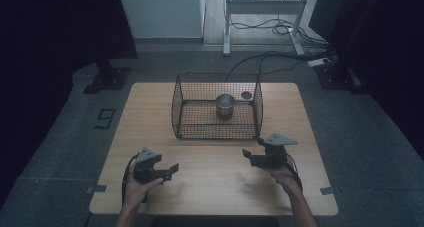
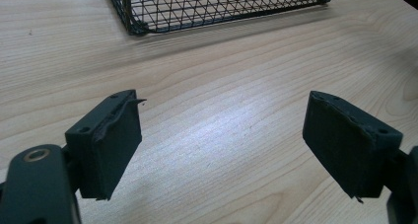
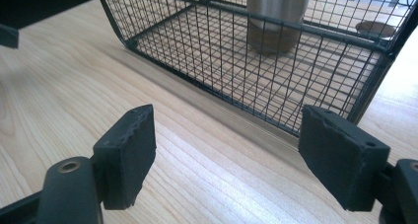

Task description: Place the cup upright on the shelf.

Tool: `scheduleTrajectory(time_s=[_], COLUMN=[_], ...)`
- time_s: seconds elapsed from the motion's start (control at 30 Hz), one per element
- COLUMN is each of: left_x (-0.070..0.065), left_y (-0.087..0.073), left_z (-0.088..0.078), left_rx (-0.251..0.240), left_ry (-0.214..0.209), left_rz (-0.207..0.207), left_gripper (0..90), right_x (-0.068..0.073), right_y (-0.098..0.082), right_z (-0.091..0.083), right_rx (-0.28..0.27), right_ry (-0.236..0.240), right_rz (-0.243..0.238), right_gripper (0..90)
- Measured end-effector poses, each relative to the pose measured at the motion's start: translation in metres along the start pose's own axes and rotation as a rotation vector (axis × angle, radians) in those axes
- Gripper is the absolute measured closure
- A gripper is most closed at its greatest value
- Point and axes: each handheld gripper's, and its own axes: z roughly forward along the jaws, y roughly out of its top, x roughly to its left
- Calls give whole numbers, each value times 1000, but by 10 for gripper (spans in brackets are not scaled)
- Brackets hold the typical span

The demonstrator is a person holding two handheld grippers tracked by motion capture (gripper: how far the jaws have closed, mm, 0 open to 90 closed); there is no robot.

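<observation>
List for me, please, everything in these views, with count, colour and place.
table: one, light wood, centre of the floor
wire basket: one, black, far middle of the table
metal cup: one, silver, upright inside the basket
round disc: one, dark, at the basket's far right corner
desk frame: one, white, on the floor behind
cables: several, black, under the frame
left gripper: one, black, open, near left
right gripper: one, black, open, near right
hands: two, at the near edge
</observation>
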Motion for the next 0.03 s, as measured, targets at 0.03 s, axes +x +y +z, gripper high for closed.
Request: scheduleTrajectory(time_s=[0.03], left_x=[0], left_y=[0], left_z=[0], left_rx=[-1], left_ry=[1], left_rz=[-3], left_gripper=[151], right_x=[-1], right_y=[-2], right_z=[1], right_rx=[9], right_ry=[-12], right_rz=[-10], right_gripper=[218])
